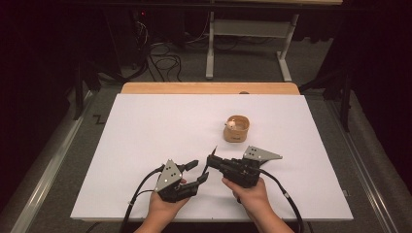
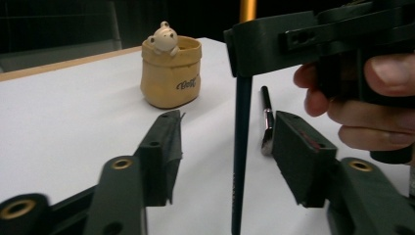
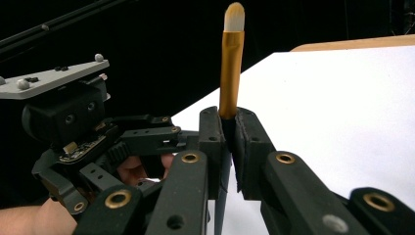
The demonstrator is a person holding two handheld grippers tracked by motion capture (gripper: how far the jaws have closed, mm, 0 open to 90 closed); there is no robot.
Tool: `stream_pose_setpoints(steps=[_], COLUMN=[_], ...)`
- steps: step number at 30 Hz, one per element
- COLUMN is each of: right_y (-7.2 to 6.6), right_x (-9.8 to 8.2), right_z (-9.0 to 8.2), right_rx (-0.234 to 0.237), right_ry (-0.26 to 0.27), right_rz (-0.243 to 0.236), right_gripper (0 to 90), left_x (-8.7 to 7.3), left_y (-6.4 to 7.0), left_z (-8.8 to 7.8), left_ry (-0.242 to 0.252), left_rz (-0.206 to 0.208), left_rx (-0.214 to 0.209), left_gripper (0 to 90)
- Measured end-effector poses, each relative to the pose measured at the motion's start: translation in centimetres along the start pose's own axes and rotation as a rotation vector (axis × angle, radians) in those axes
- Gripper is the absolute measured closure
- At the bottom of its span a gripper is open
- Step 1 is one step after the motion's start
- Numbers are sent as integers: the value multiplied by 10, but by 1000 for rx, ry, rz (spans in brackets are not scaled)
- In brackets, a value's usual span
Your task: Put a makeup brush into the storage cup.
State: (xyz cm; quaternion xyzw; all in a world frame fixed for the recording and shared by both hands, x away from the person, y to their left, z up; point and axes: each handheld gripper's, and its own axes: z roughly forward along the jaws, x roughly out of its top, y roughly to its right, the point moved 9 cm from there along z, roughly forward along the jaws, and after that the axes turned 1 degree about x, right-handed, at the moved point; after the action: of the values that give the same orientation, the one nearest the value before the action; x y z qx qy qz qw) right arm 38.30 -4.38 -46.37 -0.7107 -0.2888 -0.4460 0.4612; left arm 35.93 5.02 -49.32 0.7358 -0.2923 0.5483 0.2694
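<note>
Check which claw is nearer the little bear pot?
Right. The right claw sits just below and left of the bear pot, shut on a brush. The left claw is farther down and left, open beside the brush handle.

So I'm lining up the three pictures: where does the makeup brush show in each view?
High view: the brush is a thin dark sliver at the right tool's tip, bottom centre.
Left gripper view: its dark handle stands upright, right of centre, between the open jaws.
Right gripper view: gold ferrule and pale bristles rise at top centre.
Shared landmark: the white board.
</note>
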Motion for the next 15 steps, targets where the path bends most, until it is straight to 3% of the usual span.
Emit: stream_pose_setpoints(steps=[6, 12, 13, 15], right_y=[1, 3, 3, 3], right_x=[1, 2, 2, 2], right_z=[-2, -3, -4, -4], right_rx=[-5, -5, -7, -8], right_ry=[5, 8, 8, 9], right_rz=[-2, 0, 1, 3], right_gripper=[845, 845, 845, 845], left_x=[-1, 0, -1, -1], left_y=[-8, -13, -14, -15], left_z=[0, -1, -1, -1], left_ry=[-6, -3, -10, -19], left_rz=[-25, -67, -77, -86], left_rx=[62, 70, 65, 48], left_gripper=[251, 105, 53, 32])
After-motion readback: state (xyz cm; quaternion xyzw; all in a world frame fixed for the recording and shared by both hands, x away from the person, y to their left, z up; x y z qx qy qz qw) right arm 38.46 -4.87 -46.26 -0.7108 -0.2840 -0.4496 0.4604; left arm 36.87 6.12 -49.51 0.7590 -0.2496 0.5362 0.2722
